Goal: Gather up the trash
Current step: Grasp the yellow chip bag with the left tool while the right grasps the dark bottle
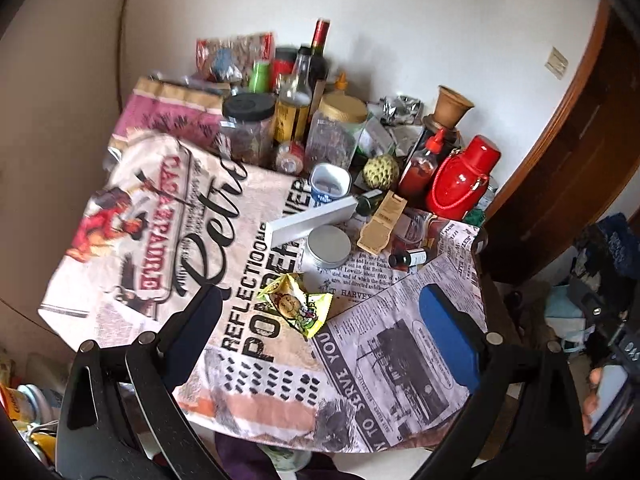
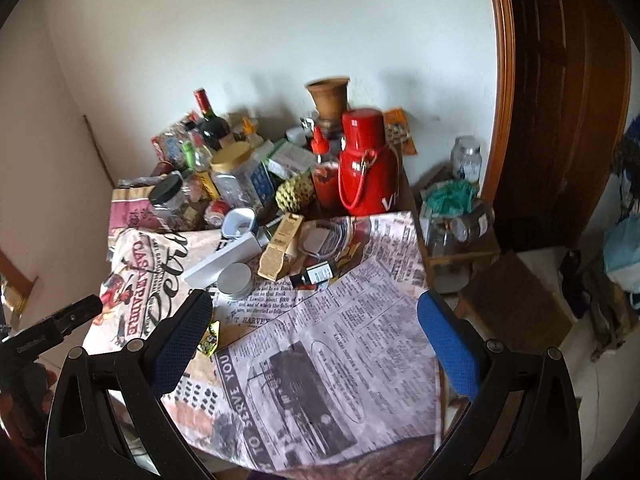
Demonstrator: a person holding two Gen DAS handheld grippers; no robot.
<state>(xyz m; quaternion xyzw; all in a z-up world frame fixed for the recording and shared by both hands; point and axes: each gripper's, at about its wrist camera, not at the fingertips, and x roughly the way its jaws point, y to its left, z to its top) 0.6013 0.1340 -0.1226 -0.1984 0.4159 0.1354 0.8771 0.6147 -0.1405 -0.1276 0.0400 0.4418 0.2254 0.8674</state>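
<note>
A crumpled yellow-green snack wrapper lies on the newspaper-print tablecloth, in the middle of the table. My left gripper is open and empty, its blue-padded fingers either side of the wrapper and a little above and short of it. In the right wrist view the wrapper peeks out beside the left finger. My right gripper is open and empty above the cloth, to the right of the wrapper. The left gripper's body shows at the left edge of that view.
Behind the wrapper lie a round tin, a white box, a tan carton and a small dark bottle. Jars, bottles and a red flask crowd the back by the wall. A door stands at right.
</note>
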